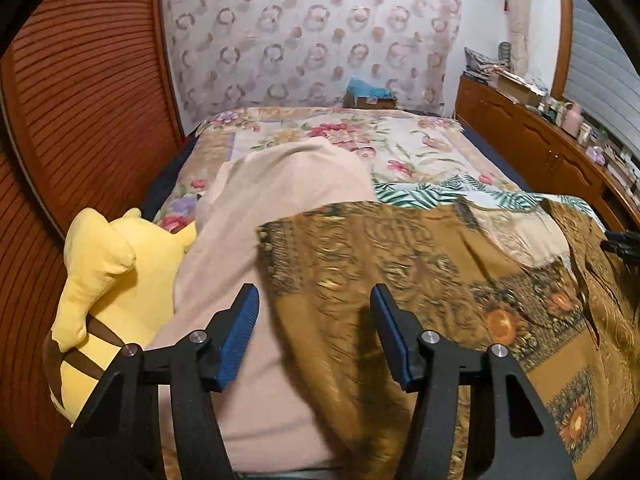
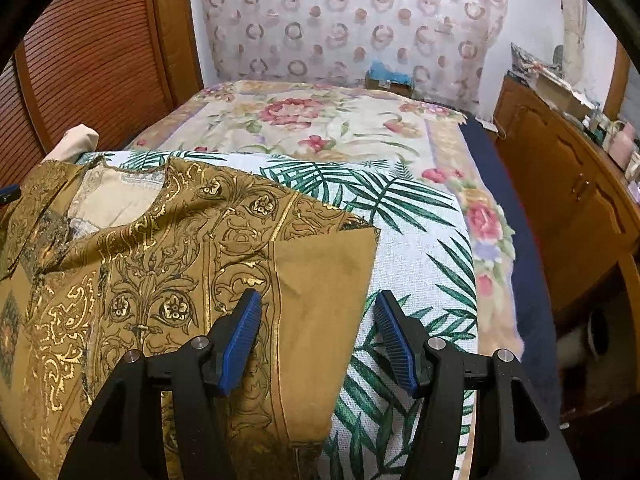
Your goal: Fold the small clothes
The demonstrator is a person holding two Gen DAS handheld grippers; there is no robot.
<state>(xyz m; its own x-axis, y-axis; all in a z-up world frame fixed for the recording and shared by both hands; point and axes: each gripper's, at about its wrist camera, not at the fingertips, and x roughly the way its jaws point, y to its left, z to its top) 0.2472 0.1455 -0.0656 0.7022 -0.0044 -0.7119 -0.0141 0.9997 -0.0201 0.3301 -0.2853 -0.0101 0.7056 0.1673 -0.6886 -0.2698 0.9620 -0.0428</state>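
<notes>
The mustard-brown, gold-printed cotton top (image 2: pixel 168 280) lay spread between both tongs: the left tongs (image 1: pixel 314 334) and right tongs (image 2: pixel 316 338) each straddled its nearest side edge, half-open, gripping nothing.

My left tongs (image 1: pixel 314 334) hang over the near left edge of the patterned garment (image 1: pixel 420 280); a plain blanket (image 1: pixel 248 240) lies under it to their left, a plush toy (image 1: pixel 108 288) further left. My right tongs (image 2: pixel 316 340) straddle the garment's right edge, on a leaf-print cloth (image 2: pixel 416 256) atop the bed (image 2: pixel 320 120). A cabinet (image 2: pixel 560 200) stands right.
</notes>
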